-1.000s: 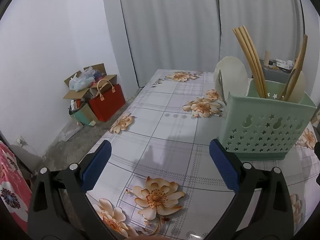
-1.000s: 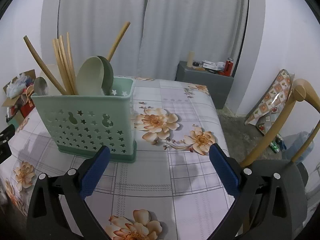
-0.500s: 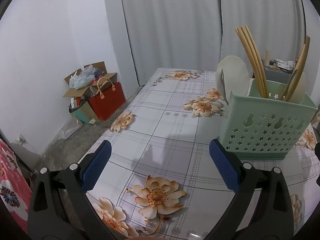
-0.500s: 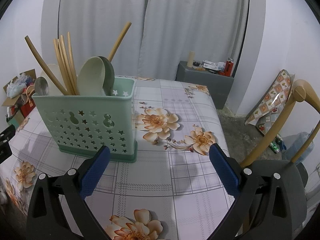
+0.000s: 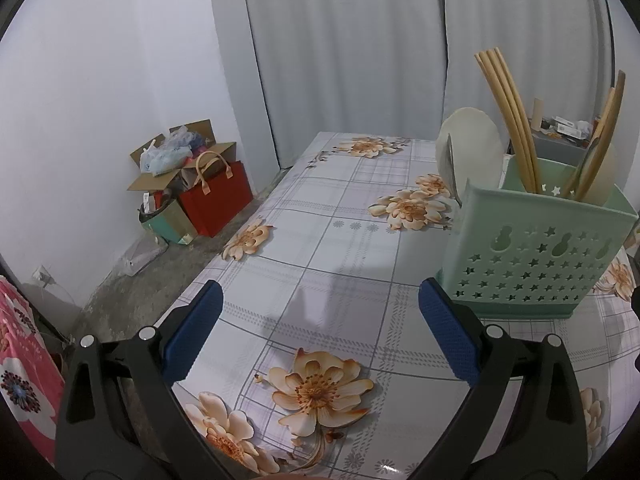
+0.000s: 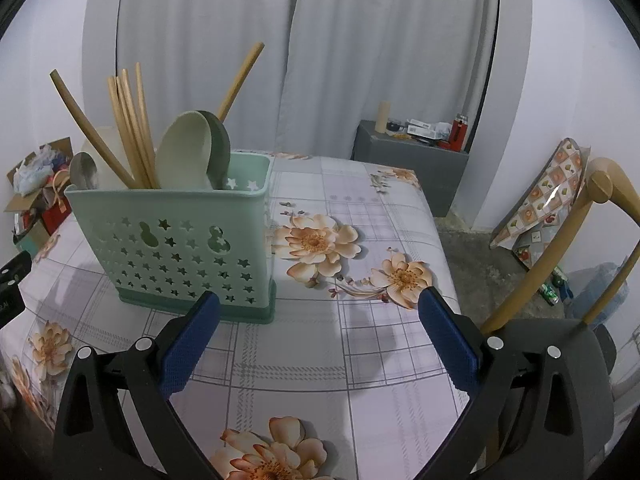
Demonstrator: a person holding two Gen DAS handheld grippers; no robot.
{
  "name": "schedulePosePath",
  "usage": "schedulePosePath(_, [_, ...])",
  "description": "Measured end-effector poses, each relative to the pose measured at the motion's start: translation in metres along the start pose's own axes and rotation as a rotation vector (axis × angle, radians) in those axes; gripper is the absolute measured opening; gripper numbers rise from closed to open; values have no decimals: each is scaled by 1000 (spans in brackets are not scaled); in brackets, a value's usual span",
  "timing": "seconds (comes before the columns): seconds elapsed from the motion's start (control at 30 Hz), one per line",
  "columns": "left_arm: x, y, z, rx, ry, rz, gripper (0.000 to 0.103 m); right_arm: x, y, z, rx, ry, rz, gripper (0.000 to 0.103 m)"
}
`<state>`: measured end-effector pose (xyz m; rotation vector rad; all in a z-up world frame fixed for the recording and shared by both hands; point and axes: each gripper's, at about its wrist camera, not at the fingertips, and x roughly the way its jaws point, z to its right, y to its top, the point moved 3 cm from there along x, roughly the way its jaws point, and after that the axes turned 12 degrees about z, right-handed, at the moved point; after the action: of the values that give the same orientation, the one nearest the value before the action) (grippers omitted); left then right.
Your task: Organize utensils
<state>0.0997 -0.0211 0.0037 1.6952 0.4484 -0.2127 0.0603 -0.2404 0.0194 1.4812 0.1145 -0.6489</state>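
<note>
The counter [image 5: 360, 256], under a floral checked cloth, carries only the mint-green utensil holder [image 6: 176, 240], which stands upright near the middle; no loose utensils lie on the cloth in either view. That suggests the sorting is done or nearly so. Inside the holder the chopsticks [image 6: 128, 128] lean in a bunch toward one end, probably because the tall slim pieces were grouped there, while the pale spoons [image 6: 188, 156] nest together nearer the other end and a metal spoon [image 6: 82, 170] sits at the far corner.

The left gripper [image 5: 320, 332] hovers low over bare cloth with the holder just off its right finger, its jaws spread wide and empty. The right gripper [image 6: 320, 328] hangs on the holder's other side, likewise spread and carrying nothing, aimed level across the counter.
</note>
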Motion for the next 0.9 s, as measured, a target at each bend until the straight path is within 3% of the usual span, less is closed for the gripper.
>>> schedulePosePath(0.9, [-1, -1, 0, 0, 3, 0, 94, -1, 1, -1, 0, 1, -1, 96])
